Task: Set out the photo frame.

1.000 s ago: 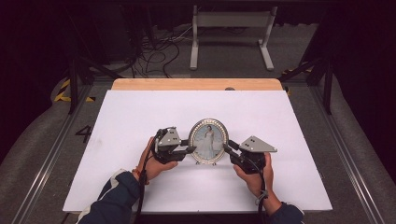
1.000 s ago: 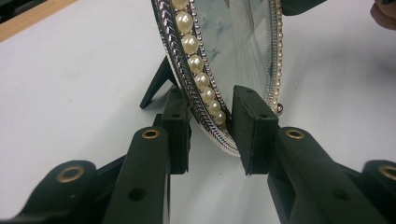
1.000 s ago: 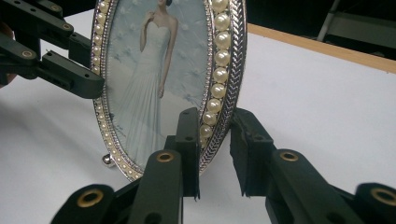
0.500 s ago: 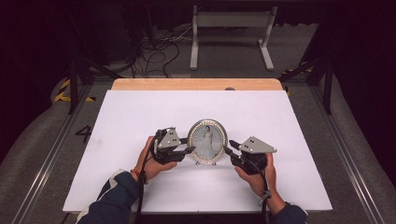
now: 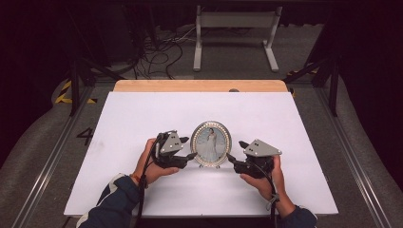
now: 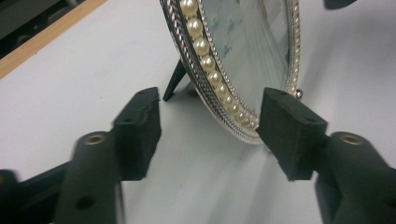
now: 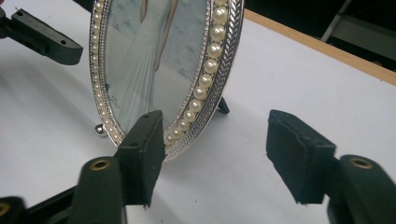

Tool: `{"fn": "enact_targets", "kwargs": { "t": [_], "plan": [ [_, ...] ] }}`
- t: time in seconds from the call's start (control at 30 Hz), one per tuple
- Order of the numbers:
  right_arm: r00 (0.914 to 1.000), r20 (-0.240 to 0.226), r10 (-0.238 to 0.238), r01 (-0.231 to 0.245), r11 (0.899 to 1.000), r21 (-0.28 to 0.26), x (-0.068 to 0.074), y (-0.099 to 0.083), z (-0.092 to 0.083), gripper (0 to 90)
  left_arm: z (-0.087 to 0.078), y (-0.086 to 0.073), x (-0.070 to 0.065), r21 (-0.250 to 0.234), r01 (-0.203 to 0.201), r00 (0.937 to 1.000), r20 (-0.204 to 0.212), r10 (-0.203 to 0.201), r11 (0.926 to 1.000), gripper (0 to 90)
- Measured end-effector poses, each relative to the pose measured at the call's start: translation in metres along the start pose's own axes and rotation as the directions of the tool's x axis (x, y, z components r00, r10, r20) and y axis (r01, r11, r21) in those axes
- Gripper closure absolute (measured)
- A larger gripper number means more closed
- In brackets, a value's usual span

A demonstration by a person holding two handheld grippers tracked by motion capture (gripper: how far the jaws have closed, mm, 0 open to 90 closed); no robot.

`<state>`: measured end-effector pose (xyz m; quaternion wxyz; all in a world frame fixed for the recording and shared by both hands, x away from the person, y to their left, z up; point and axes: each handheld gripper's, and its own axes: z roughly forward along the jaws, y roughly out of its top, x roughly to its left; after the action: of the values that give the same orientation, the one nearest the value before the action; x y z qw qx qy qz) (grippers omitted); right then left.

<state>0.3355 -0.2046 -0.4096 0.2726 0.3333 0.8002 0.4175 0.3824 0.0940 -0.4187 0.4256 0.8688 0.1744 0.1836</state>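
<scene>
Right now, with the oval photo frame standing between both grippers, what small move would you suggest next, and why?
Probably draw both grippers straight back. The photo frame stands on its own back strut, and the jaws of the left gripper and right gripper have just been opening, each straddling an edge without pressing on it.

White-topped bench (image 5: pixel 142 118), light wooden strip along its far edge (image 5: pixel 199 85), oval pearl-rimmed picture frame (image 5: pixel 210 144) standing upright on the near middle of the surface, propped on a dark rear strut (image 6: pixel 175 84), small ball foot (image 7: pixel 99 129) touching the bench
</scene>
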Motion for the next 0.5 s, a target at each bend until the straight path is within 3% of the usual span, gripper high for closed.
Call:
{"fn": "enact_targets", "kwargs": {
  "t": [0.27,0.37,0.5],
  "plan": [
    [0.9996,-0.015,-0.022,0.023,0.999,0.045,-0.001,-0.0051,0.0015,16.4,-0.0032,-0.0035,0.0014,-0.008,0.037,0.9983,-0.044,-0.038,0.9993,10.6],
    [0.9996,-0.014,-0.026,0.027,0.998,0.061,-0.0013,-0.005,0.0025,10.5,-0.0029,-0.0037,0.0016,0.008,0.039,0.9974,-0.06,-0.038,0.9992,8.8],
    [0.9984,-0.048,-0.03,0.033,0.996,0.077,-0.0006,-0.007,0.0058,7.8,-0.0048,-0.0048,0.002,0.009,0.037,0.9982,-0.046,-0.037,0.9993,6.9]
  ]
}}
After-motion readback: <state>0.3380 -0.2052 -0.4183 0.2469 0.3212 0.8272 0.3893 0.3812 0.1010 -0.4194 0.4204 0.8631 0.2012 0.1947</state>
